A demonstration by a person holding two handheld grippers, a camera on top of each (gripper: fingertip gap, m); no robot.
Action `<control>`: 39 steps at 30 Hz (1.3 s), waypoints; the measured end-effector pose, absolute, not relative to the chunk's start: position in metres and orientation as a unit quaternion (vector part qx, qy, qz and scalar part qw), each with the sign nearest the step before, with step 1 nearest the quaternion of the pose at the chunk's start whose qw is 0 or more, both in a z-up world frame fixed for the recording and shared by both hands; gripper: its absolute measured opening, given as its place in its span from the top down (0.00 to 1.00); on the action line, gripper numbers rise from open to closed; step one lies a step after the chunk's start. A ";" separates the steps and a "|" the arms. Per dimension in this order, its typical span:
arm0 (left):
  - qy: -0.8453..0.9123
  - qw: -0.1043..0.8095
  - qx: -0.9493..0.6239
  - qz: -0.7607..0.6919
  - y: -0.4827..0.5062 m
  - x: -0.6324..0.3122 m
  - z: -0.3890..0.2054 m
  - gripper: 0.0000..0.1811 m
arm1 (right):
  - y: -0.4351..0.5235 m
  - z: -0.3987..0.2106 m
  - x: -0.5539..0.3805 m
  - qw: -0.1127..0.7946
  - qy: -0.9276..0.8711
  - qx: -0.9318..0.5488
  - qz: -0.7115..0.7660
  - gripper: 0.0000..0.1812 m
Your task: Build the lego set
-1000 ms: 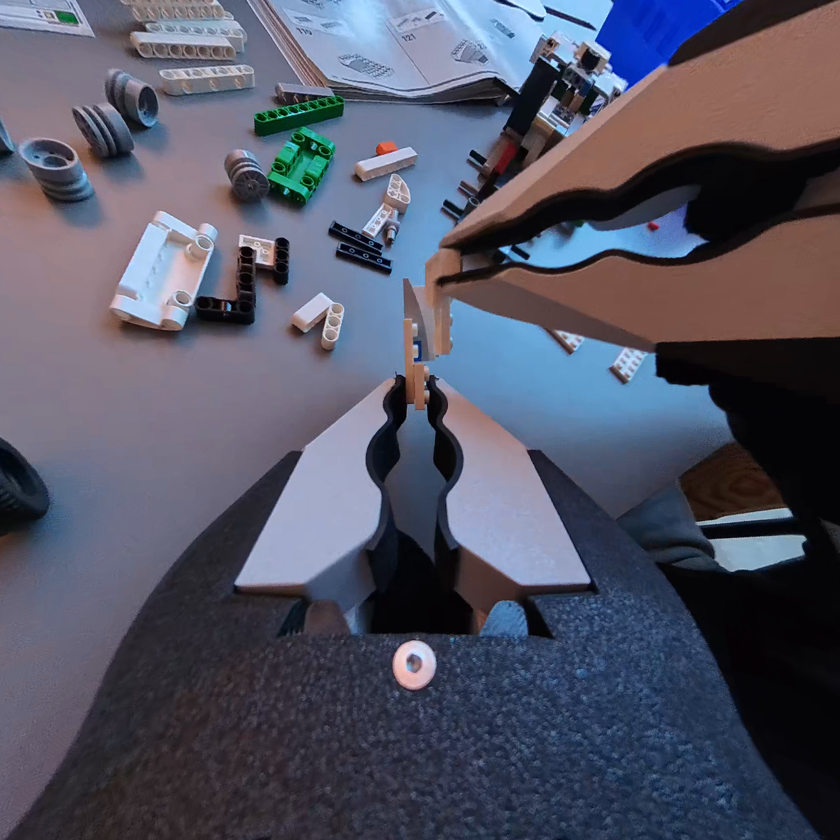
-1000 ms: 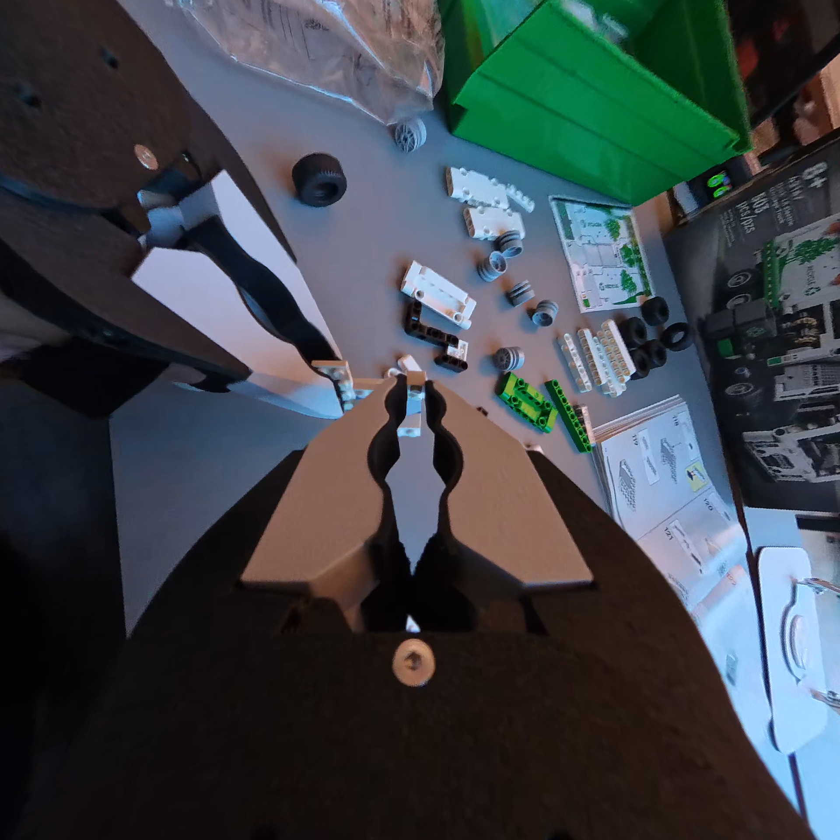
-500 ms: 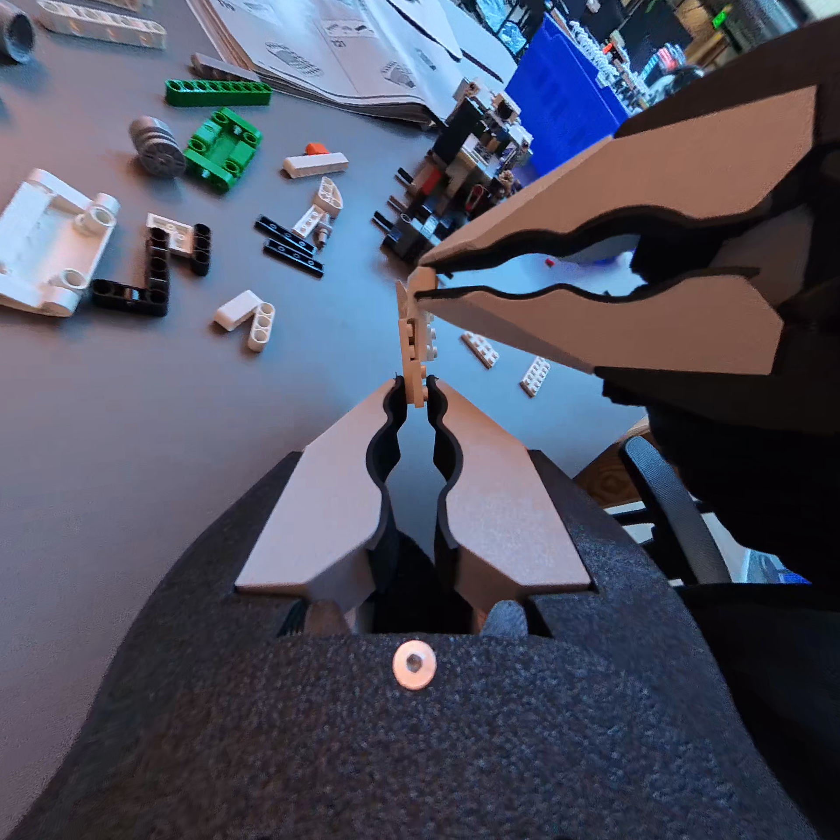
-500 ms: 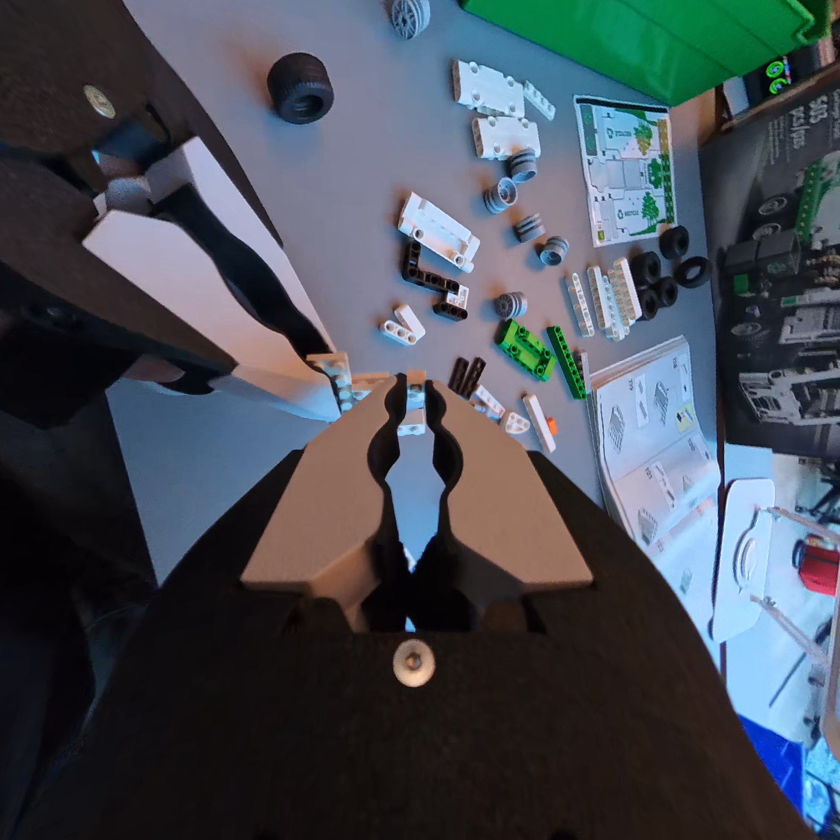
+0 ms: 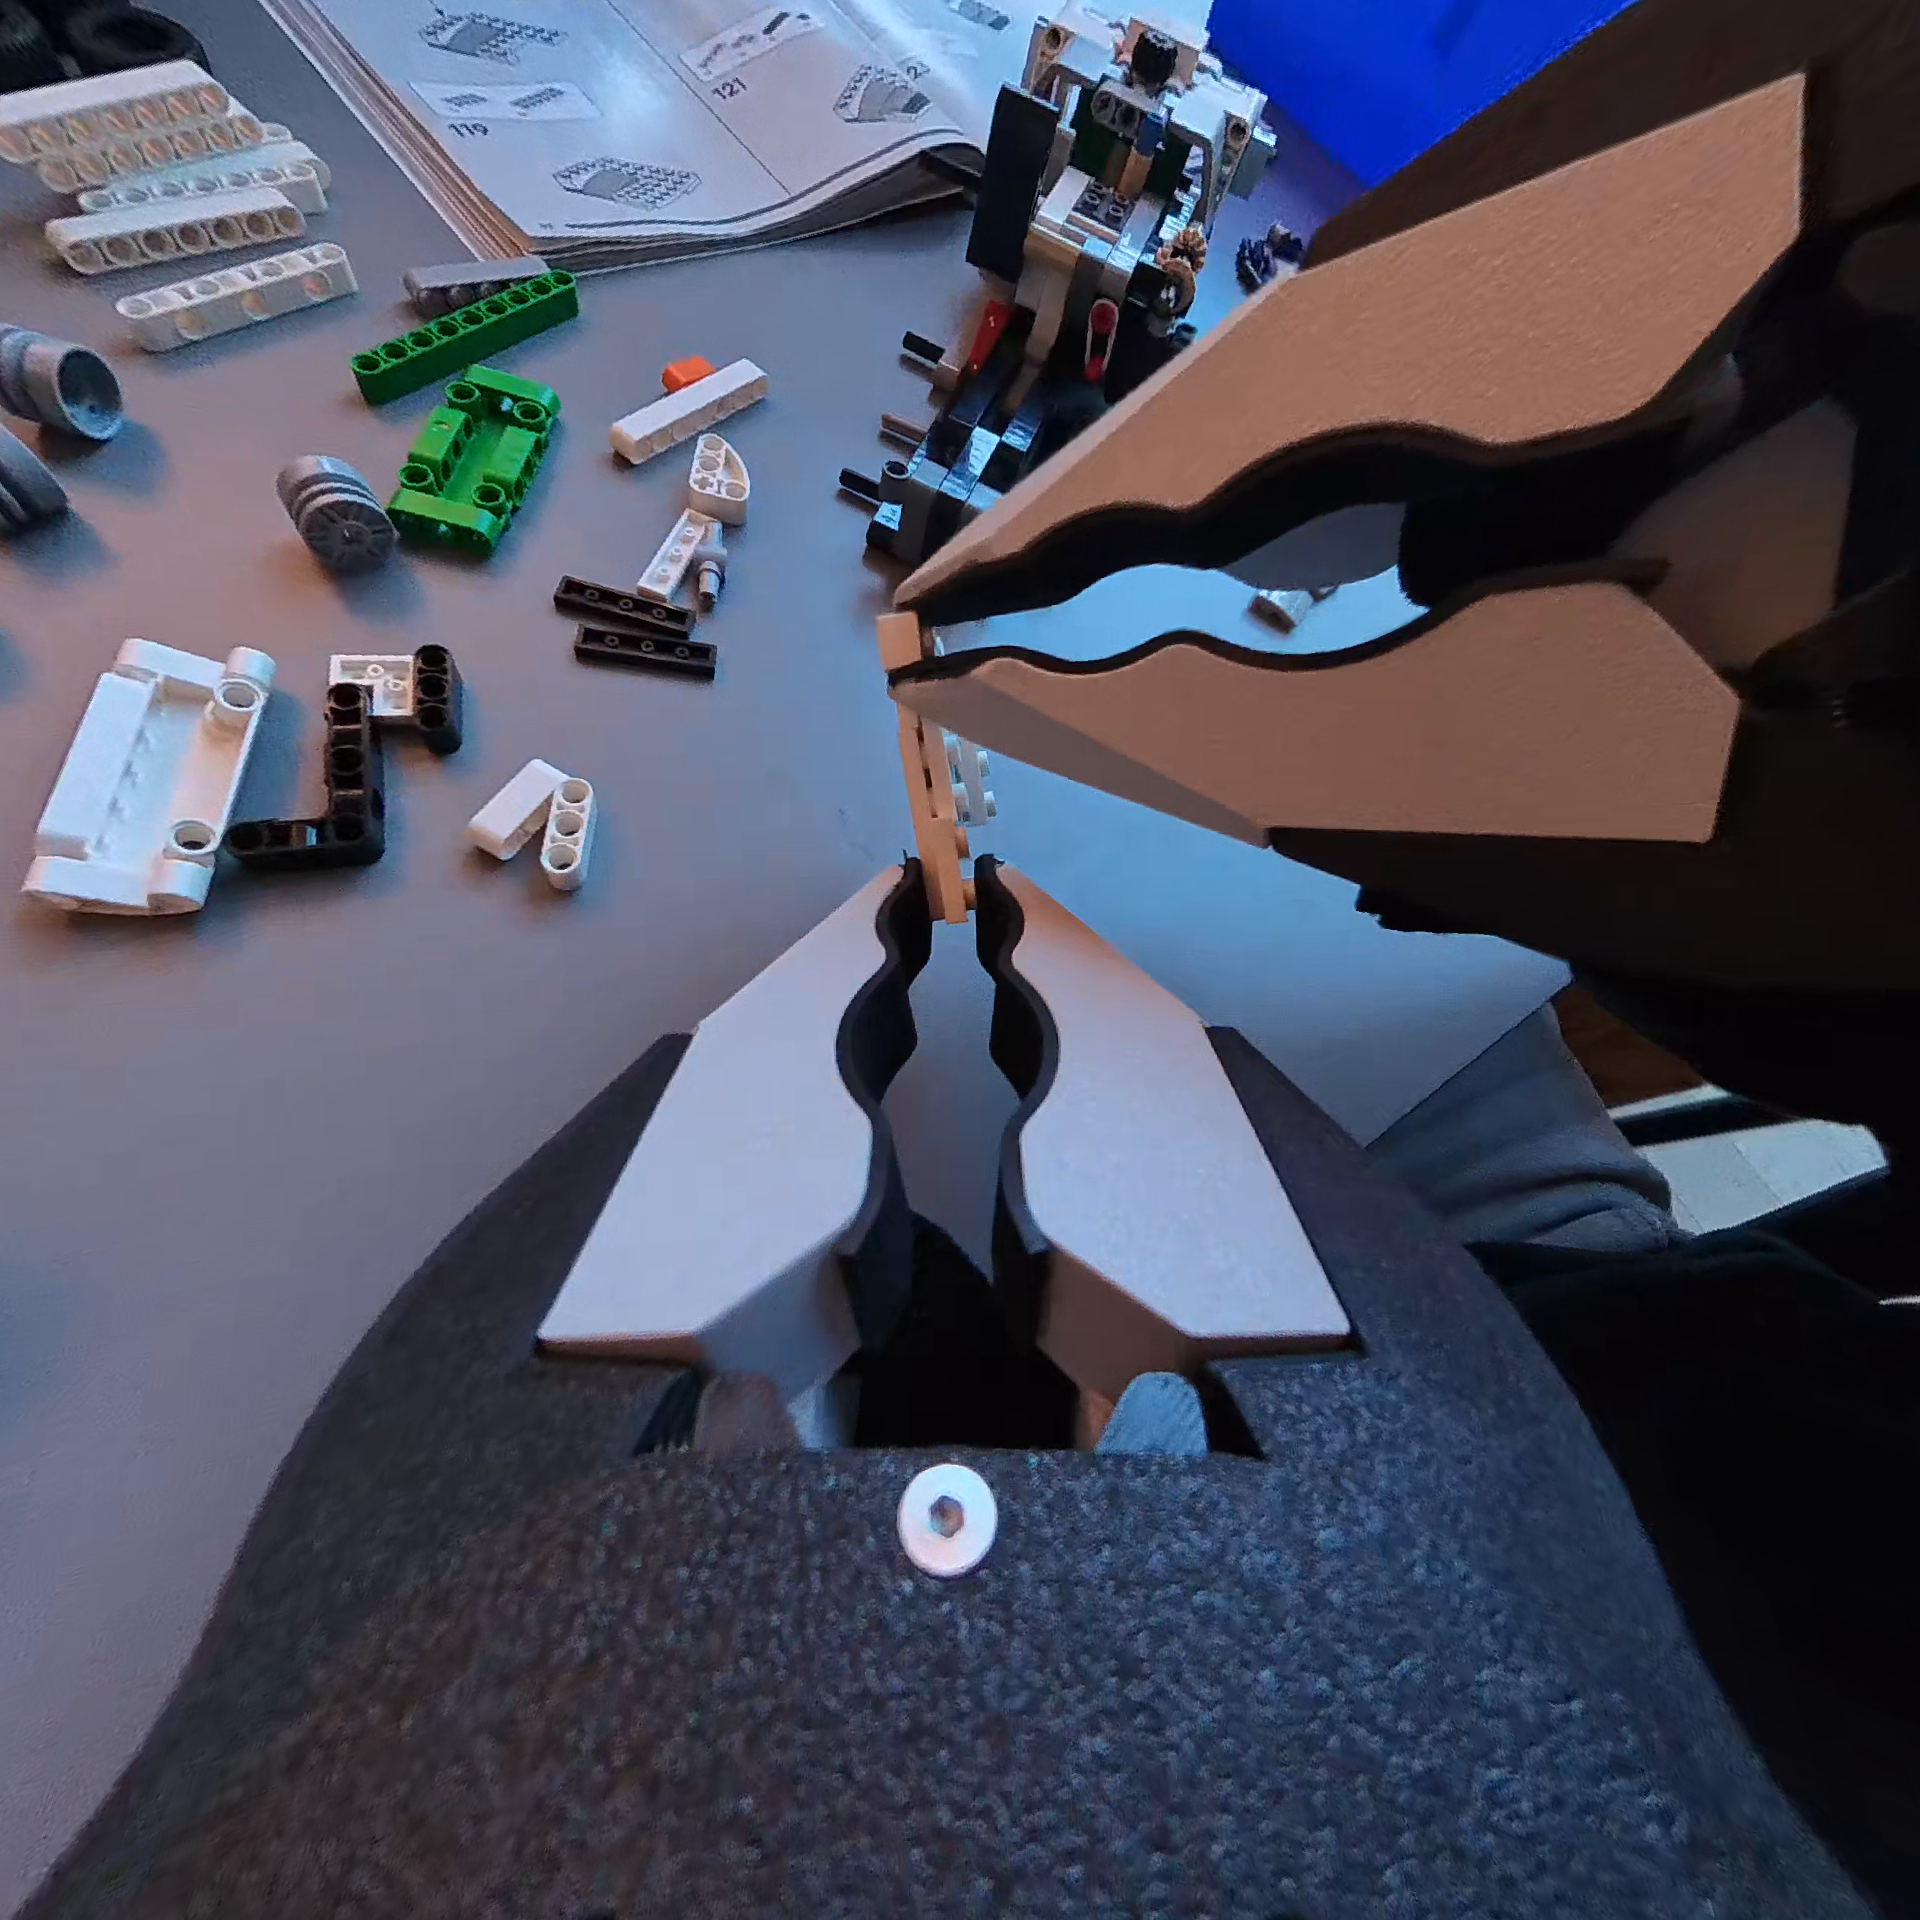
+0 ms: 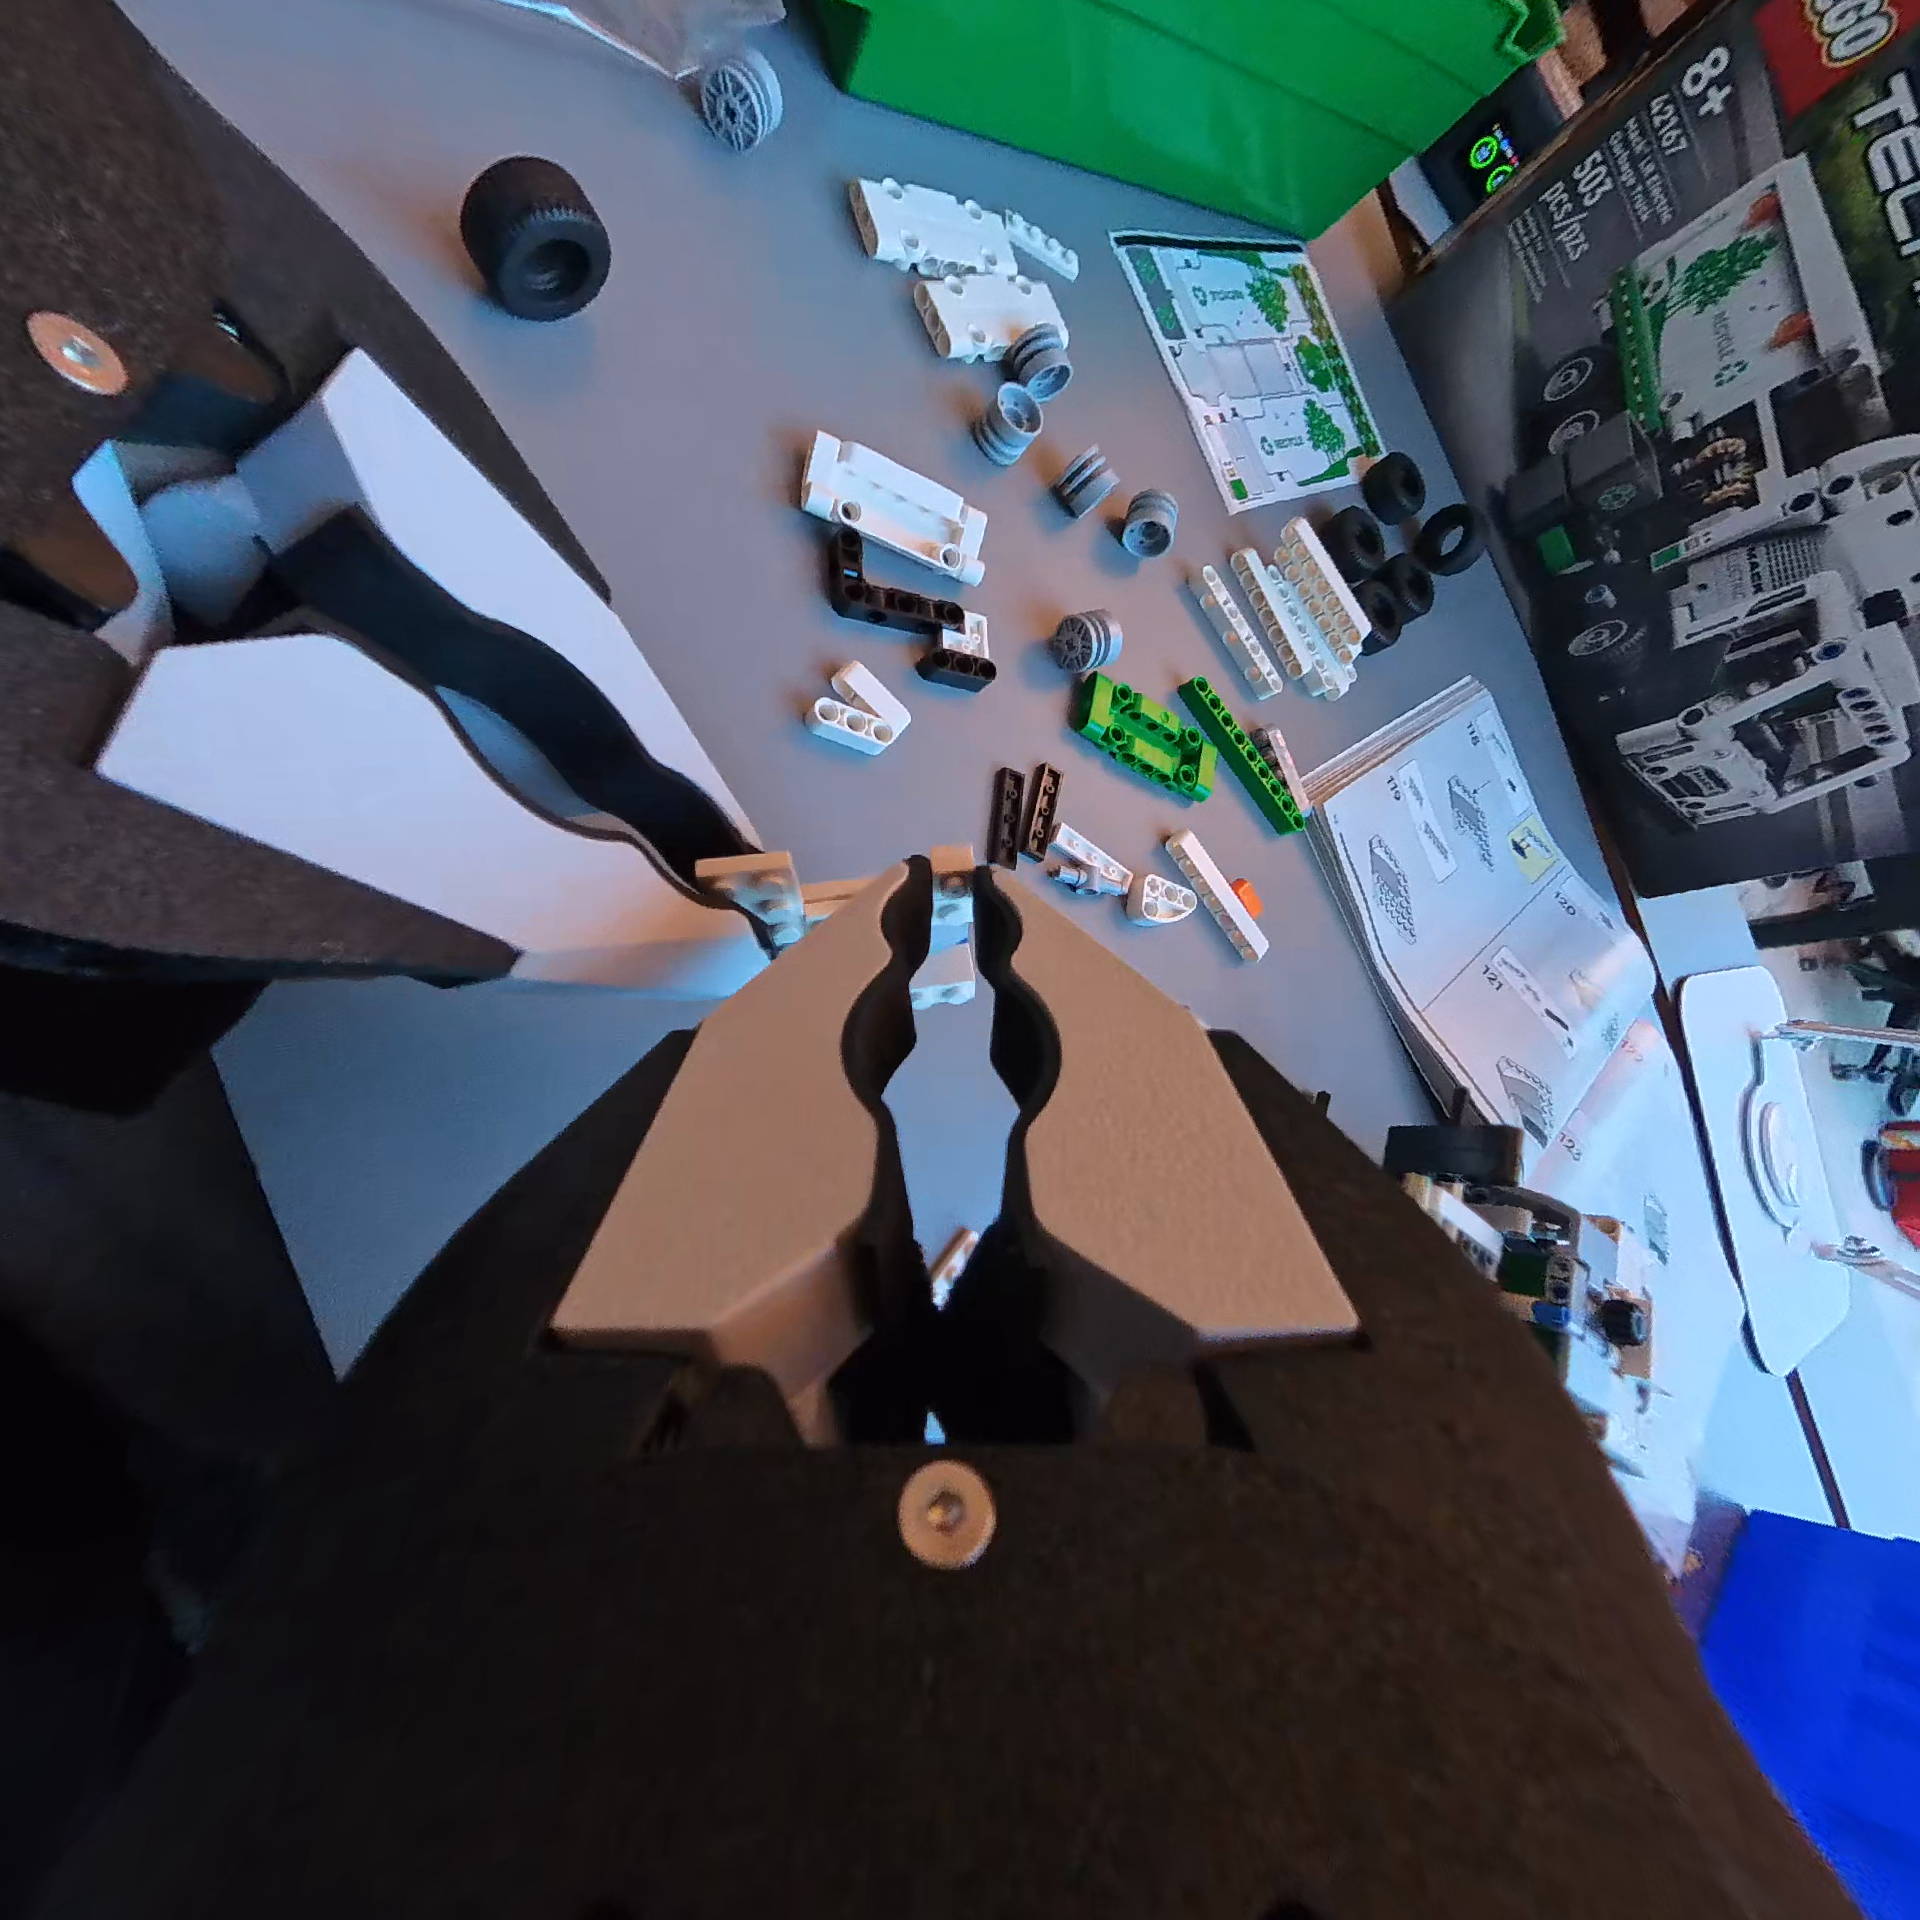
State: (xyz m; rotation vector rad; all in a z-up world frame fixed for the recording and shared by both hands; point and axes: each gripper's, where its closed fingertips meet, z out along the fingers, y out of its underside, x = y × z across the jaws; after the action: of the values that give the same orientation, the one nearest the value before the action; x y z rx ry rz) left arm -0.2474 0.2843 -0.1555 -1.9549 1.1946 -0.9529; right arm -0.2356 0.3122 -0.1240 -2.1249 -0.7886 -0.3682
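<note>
1. Loose parts lie well to the left on the grey table (image 5: pixel 260 1091): white panel (image 5: pixel 145 779), black L-beam (image 5: pixel 343 769), green frame (image 5: pixel 473 457). None touched.
2. Left gripper (image 5: pixel 948 883): jaws narrow, pinching the bottom edge of the white plate stack (image 5: pixel 940 810), held above the table. Grip unchanged from 1 s ago.
3. Right gripper (image 5: pixel 906 646): jaws nearly shut on the stack's top end. It sat against the side a second ago; now it has moved to the tip.
4. Both ends clamped, so I'd guess it's a press-together or re-grip, not placement yet.
5. Partly built truck (image 5: pixel 1091 312) sits far right, well apart from the stack, beside the manual (image 5: pixel 665 125).
</note>
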 end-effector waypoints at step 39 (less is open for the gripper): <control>0.457 0.193 -0.672 -0.550 0.203 -0.153 -0.130 0.96 | 0.232 -0.100 -0.137 0.519 -0.101 -0.808 -0.260 0.95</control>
State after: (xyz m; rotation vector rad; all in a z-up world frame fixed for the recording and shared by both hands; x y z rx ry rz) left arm -0.1531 0.2030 -0.1300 -1.8853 1.2815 -1.5432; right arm -0.1366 0.2322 -0.1001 -1.9387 -0.2425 -0.6229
